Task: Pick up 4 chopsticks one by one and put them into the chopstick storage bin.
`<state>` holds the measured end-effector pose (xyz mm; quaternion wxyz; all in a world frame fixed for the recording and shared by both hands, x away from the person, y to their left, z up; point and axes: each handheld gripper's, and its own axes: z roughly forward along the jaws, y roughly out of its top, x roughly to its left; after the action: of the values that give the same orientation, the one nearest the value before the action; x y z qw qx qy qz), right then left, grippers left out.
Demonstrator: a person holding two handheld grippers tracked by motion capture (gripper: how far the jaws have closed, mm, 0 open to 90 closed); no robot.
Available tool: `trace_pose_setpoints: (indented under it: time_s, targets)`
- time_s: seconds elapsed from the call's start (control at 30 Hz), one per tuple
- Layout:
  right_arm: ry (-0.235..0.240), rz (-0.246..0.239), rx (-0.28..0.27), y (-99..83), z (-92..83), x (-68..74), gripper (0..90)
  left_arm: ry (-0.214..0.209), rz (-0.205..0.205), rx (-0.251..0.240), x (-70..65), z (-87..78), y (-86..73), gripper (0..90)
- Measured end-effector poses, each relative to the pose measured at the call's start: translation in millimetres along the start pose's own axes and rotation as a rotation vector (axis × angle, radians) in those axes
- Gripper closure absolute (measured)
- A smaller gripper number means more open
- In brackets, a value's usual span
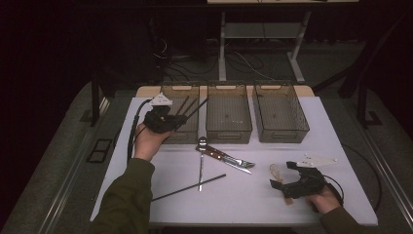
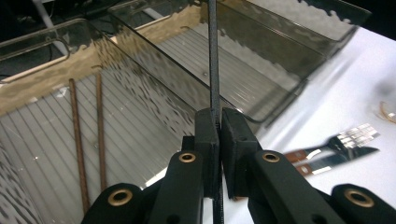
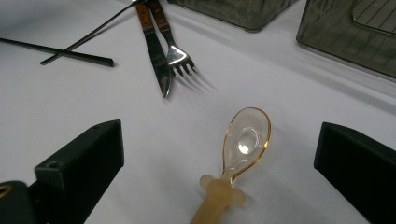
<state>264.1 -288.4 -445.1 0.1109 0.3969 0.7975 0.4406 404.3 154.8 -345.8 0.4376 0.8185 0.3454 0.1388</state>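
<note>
My left tongs (image 2: 218, 122) clench a black chopstick (image 2: 214, 56) above the left bin (image 2: 42, 70), where two brown chopsticks (image 2: 77, 135) lie. My right tongs (image 3: 219, 154) rest released around the amber spoon (image 3: 245, 137); knife (image 3: 156, 58), fork (image 3: 175, 49) remain.

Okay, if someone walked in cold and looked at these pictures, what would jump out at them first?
Probably the left gripper, raised over the leftmost bin with a black chopstick pinched between its jaws; two brown chopsticks already lie in that bin. Next, the right gripper, jaws wide open around a translucent amber spoon at the table's near right. Between them a knife and fork lie mid-table.
</note>
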Motion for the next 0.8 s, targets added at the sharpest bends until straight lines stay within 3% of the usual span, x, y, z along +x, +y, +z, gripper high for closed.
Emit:
trace_pose_setpoints:
  time_s: [0.17,0.5,0.67,0.7,0.8]
  targets:
    - [0.001,-0.003,-0.001,-0.3,-0.4,0.2,1.3,0.021,-0.035,-0.003,13.6,12.3,12.1,85.5]
    - [0.005,0.005,-0.005,-0.6,-1.8,-0.1,1.3,0.090,-0.040,0.002,46.7,32.7,33.2,85.5]
    - [0.006,0.007,-0.014,-0.5,-2.6,-0.4,1.3,0.133,-0.090,0.015,62.8,45.9,33.2,85.5]
    - [0.008,0.007,-0.015,-0.4,-2.8,-0.3,1.3,0.164,-0.100,0.043,67.5,52.3,31.1,85.5]
    - [0.009,0.014,-0.016,0.1,-3.3,0.1,1.3,0.178,-0.116,0.072,72.4,59.3,27.0,85.5]
